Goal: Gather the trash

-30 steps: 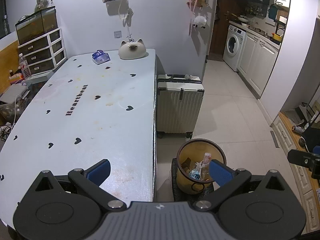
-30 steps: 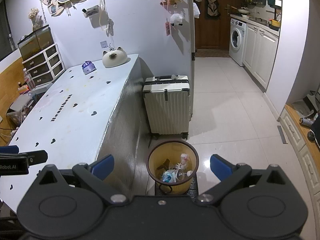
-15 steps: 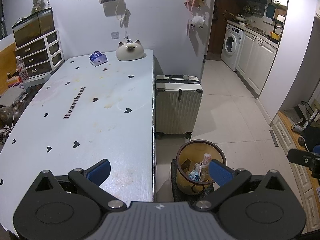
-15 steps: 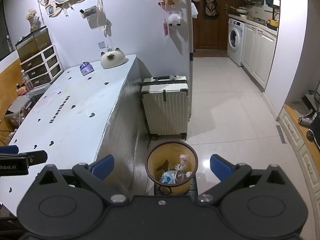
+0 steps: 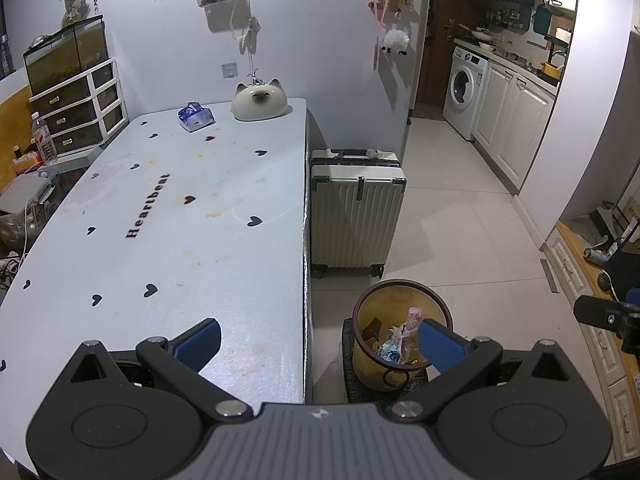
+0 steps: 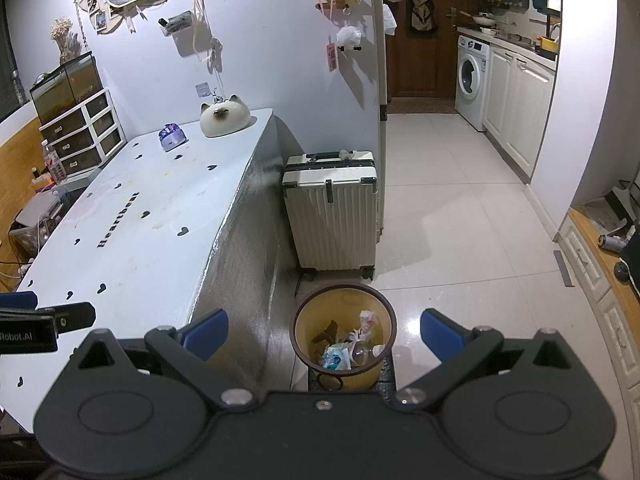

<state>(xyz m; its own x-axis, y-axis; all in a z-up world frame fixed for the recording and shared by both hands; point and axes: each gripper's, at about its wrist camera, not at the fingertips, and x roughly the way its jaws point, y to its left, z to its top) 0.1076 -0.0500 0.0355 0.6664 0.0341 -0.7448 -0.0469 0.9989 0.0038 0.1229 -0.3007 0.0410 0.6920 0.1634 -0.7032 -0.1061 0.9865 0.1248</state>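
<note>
A brown waste bin (image 5: 400,300) (image 6: 340,300) stands on the floor beside the table's near right corner. Crumpled wrappers and a plastic bottle (image 6: 362,350) lie inside it. My left gripper (image 5: 318,340) is open and holds nothing; one blue pad hangs over the table (image 5: 180,240), the other over the bin. My right gripper (image 6: 324,334) is open and holds nothing, high above the bin, which shows between its pads. A blue tissue pack (image 5: 196,117) (image 6: 172,136) lies at the table's far end.
A cat-shaped white ceramic piece (image 5: 259,100) sits at the far table edge. A cream suitcase (image 5: 356,208) (image 6: 332,208) stands past the bin against the wall. Open tiled floor runs right toward a washing machine (image 5: 464,84). Drawers and clutter lie left of the table.
Both views have drifted slightly back and up; the table and bin sit a little lower and farther away. Both grippers stay open with nothing held.
</note>
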